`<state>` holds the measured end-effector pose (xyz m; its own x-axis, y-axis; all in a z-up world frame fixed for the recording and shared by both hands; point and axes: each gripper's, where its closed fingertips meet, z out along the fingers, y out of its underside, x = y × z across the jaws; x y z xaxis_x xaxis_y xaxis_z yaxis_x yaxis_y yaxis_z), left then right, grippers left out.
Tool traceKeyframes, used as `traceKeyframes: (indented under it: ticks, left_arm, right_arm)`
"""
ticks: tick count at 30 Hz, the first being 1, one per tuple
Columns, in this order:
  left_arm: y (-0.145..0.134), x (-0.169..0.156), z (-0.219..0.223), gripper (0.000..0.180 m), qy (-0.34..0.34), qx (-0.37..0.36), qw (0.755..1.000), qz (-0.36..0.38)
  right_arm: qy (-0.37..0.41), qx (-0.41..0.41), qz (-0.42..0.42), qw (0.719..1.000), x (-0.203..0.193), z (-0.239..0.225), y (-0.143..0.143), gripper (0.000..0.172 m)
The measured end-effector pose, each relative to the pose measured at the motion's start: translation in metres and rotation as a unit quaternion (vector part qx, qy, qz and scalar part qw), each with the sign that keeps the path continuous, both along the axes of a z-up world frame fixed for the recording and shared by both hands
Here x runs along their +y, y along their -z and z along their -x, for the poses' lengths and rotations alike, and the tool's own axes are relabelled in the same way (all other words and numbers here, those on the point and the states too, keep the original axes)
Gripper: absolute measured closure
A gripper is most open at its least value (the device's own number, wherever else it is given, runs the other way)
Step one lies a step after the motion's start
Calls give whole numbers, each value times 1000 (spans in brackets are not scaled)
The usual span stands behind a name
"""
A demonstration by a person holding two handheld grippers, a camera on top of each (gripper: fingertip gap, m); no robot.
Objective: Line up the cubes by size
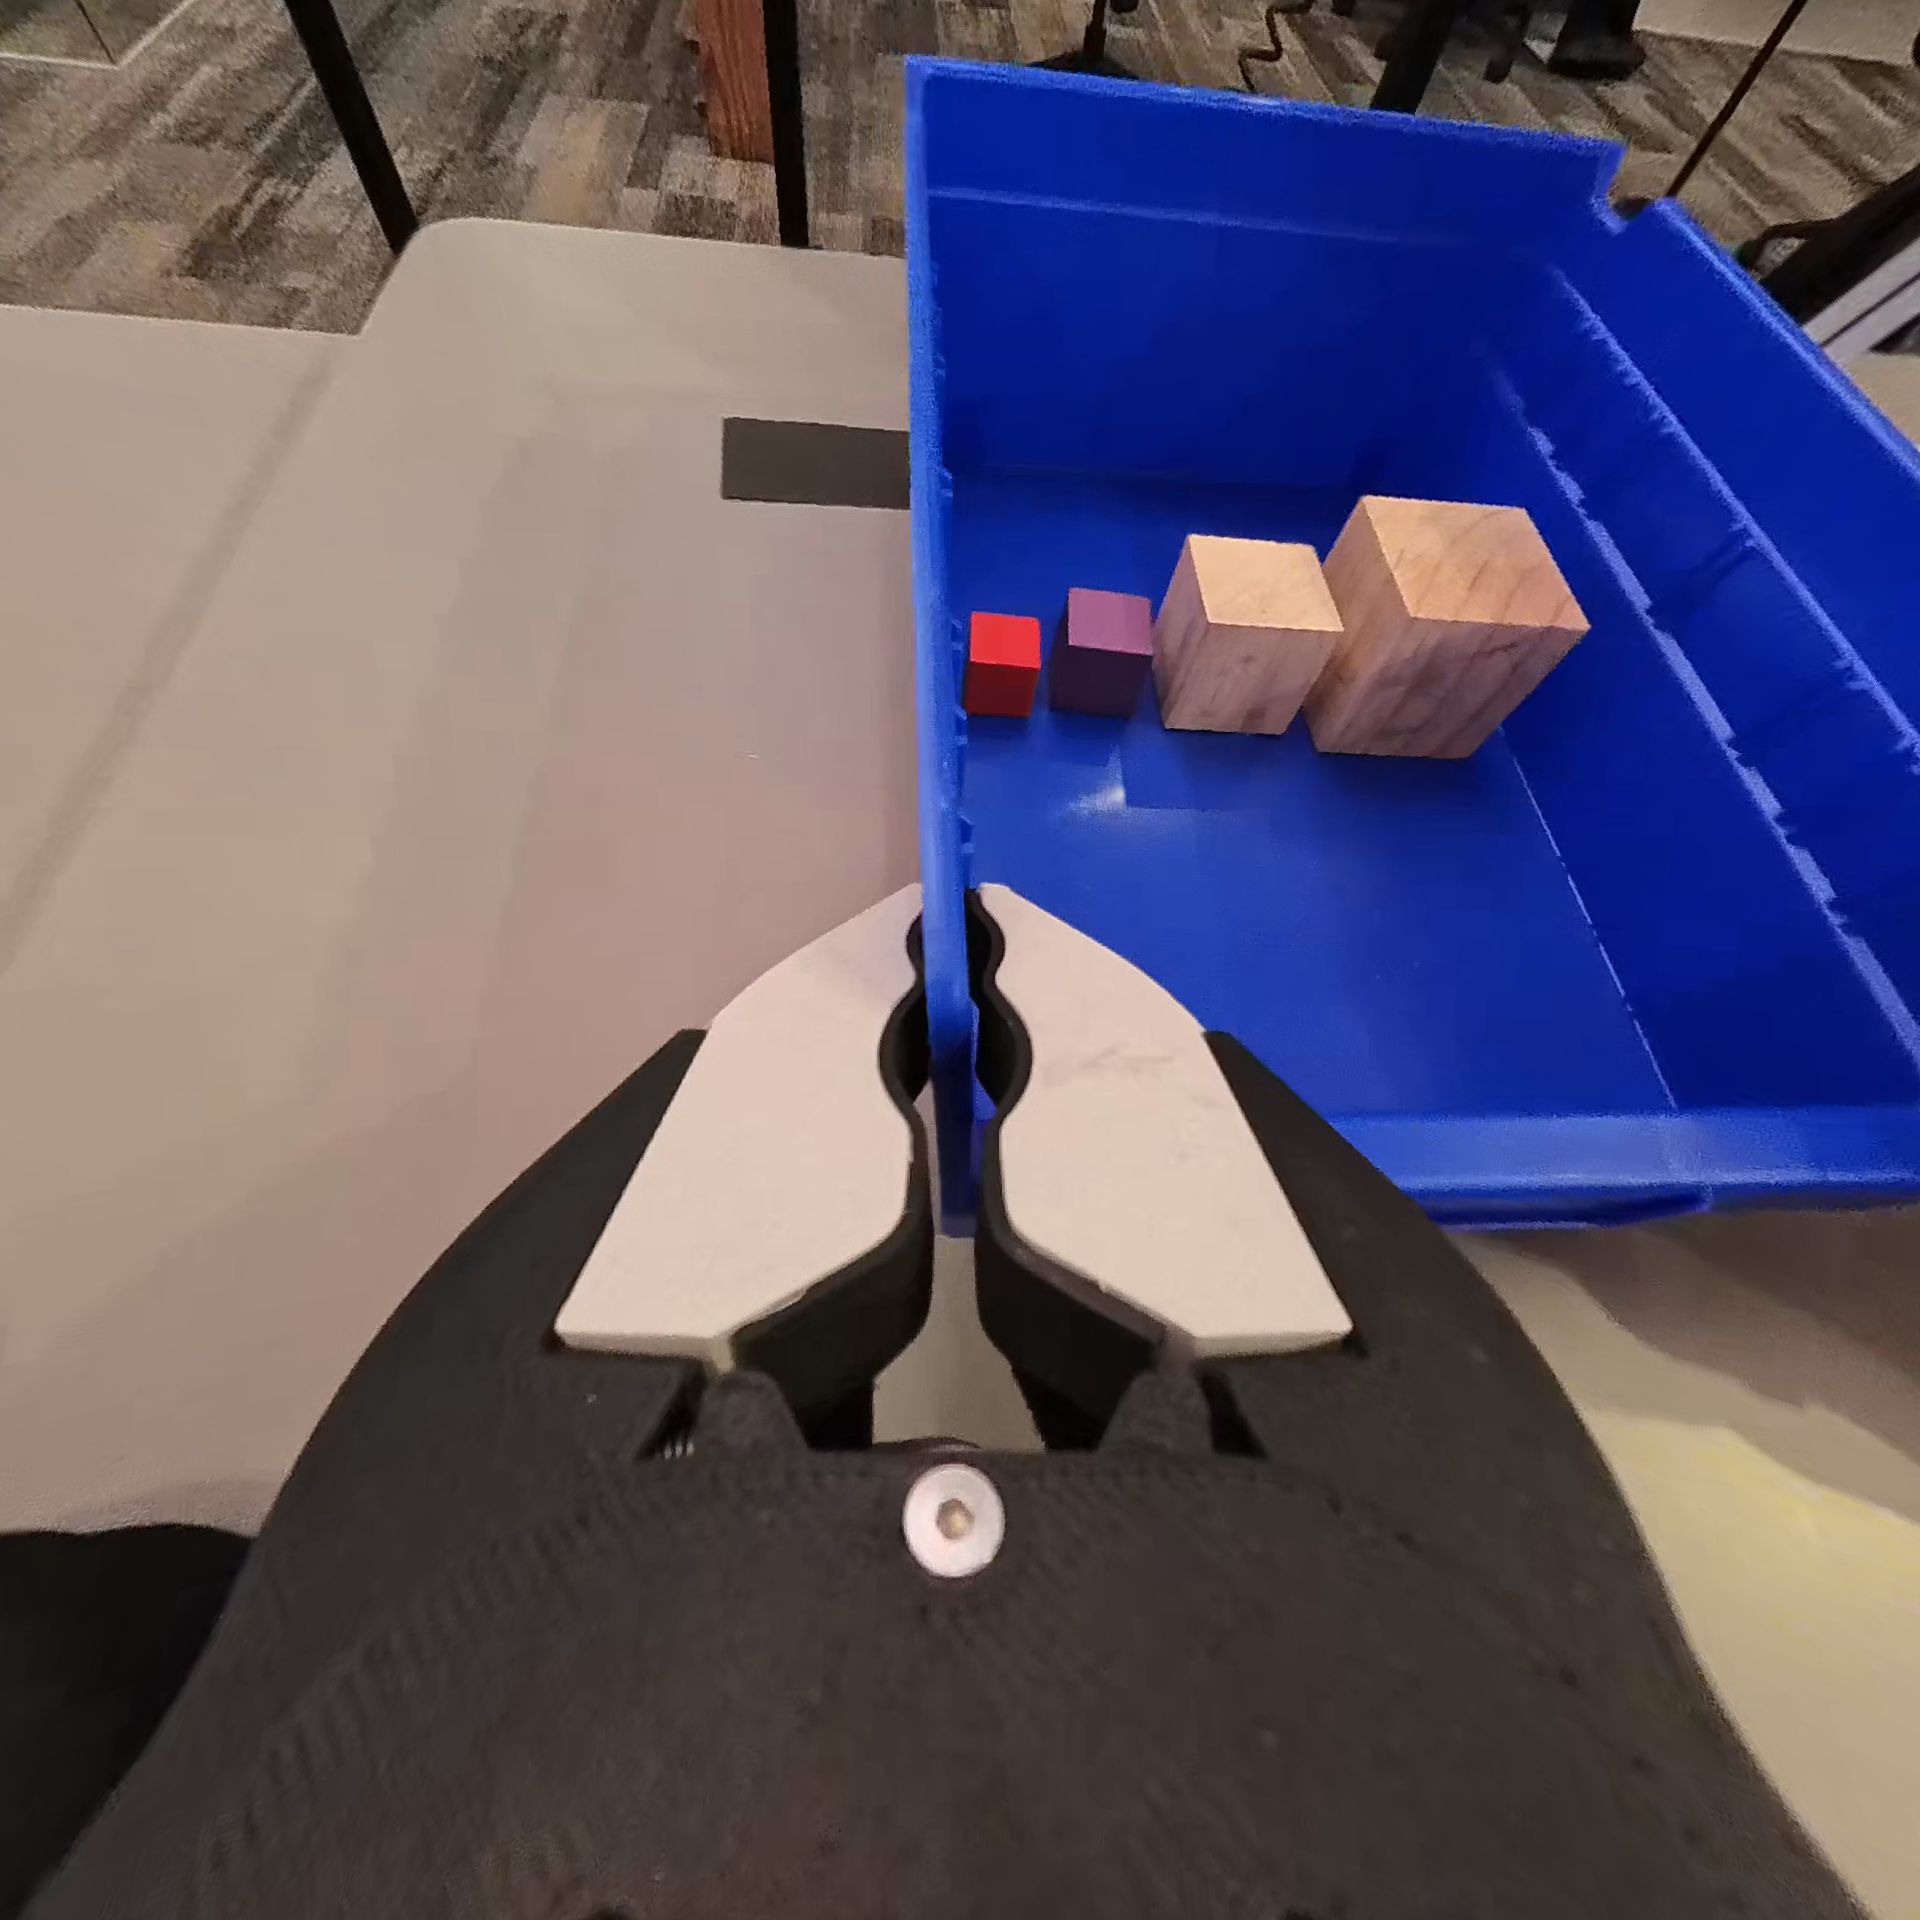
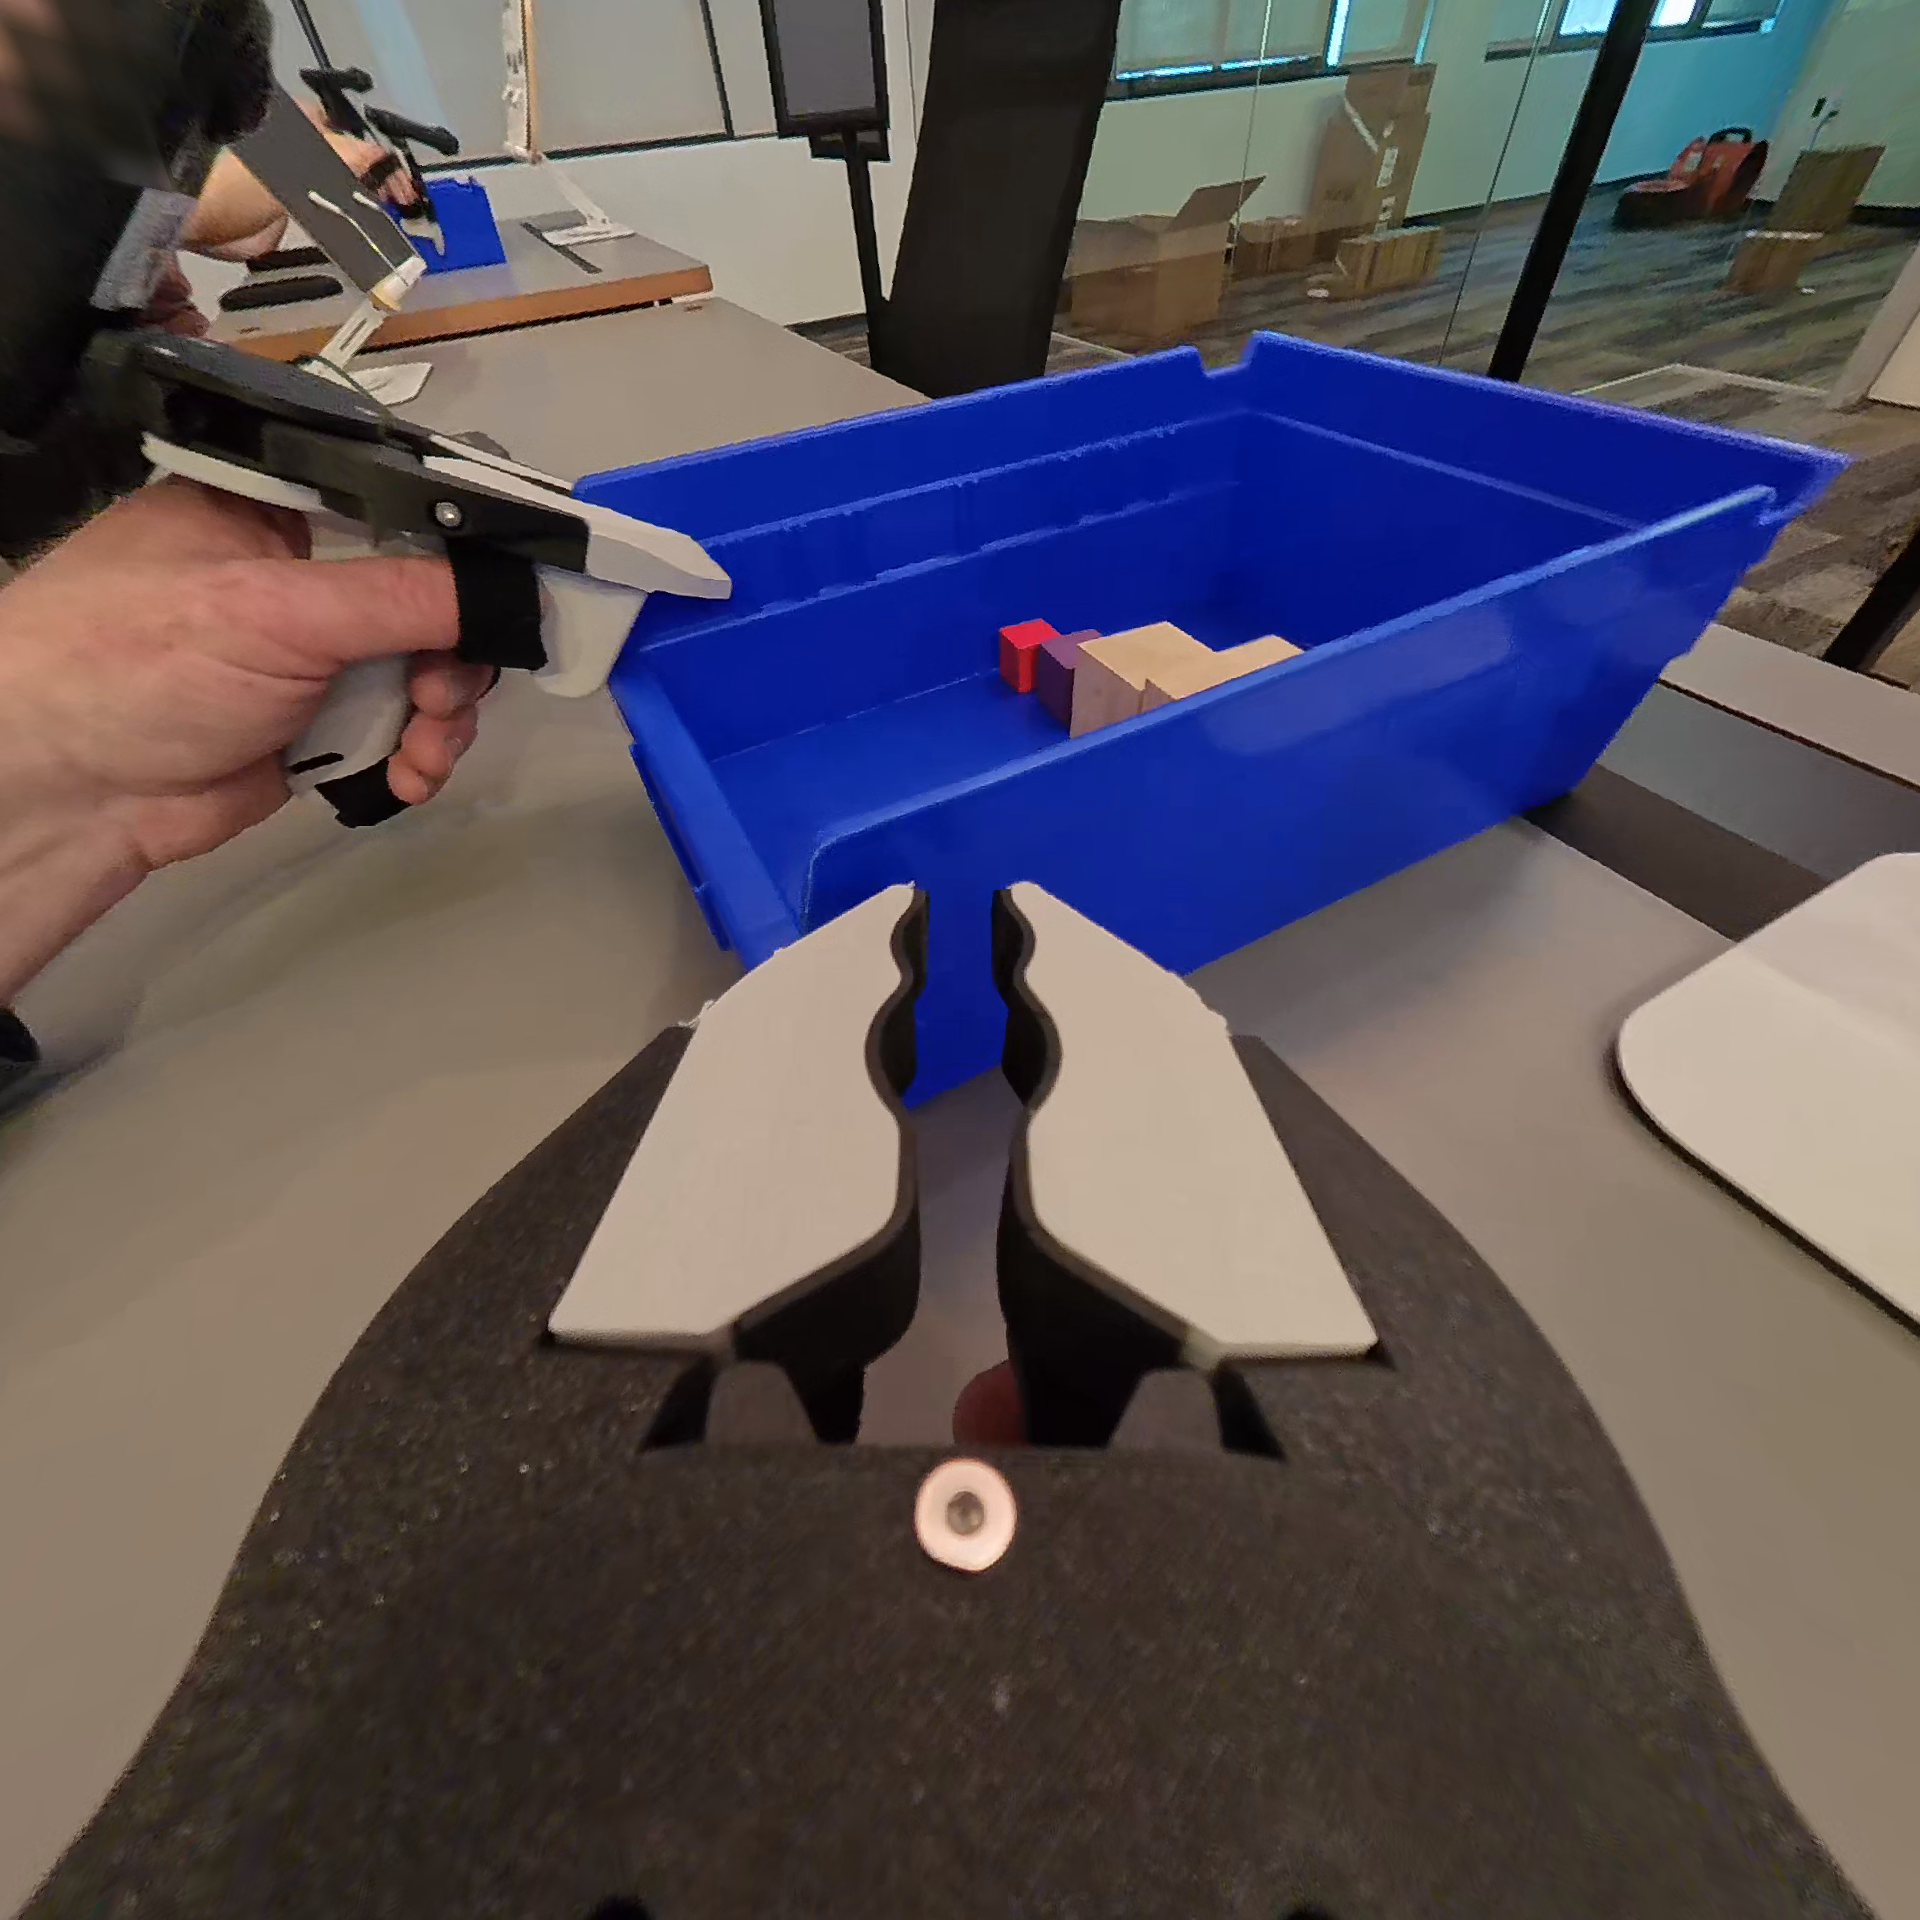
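Left wrist view shows the left gripper (image 1: 945, 914) with its fingers pressed on the thin side wall of the open blue plastic bin (image 1: 1299, 343), probably to steady it on the grey bench (image 1: 416, 727). In the bin, right of centre, the small red cube (image 1: 1003, 665), purple cube (image 1: 1103, 655) and two larger wooden cubes (image 1: 1340, 623) stand in one row, rising in size. The right gripper (image 2: 956, 904) hangs before the bin's outer wall, fingers narrow, holding nothing.

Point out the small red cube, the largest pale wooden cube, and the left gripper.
small red cube (image 1: 1003, 665): left wrist view, on its front face.
largest pale wooden cube (image 1: 1439, 634): left wrist view, on its front face.
left gripper (image 1: 945, 914): left wrist view, between the fingertips clamped on the blue plastic bin (image 1: 1299, 343) wall.
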<state>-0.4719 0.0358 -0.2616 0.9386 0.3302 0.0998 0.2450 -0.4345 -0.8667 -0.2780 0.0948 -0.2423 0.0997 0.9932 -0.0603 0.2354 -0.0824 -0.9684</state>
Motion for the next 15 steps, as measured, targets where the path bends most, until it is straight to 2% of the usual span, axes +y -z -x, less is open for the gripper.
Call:
traceKeyframes:
  ticks: [9,15]
  left_arm:
    - [0,9,20,179,-20,-9,1000,-7]
    - [0,11,31,179,-18,-9,1000,-10]
  right_arm:
    - [-1,13,15,1000,10,24,-3,171]
    - [-9,10,1,1000,9,34,-2,171]
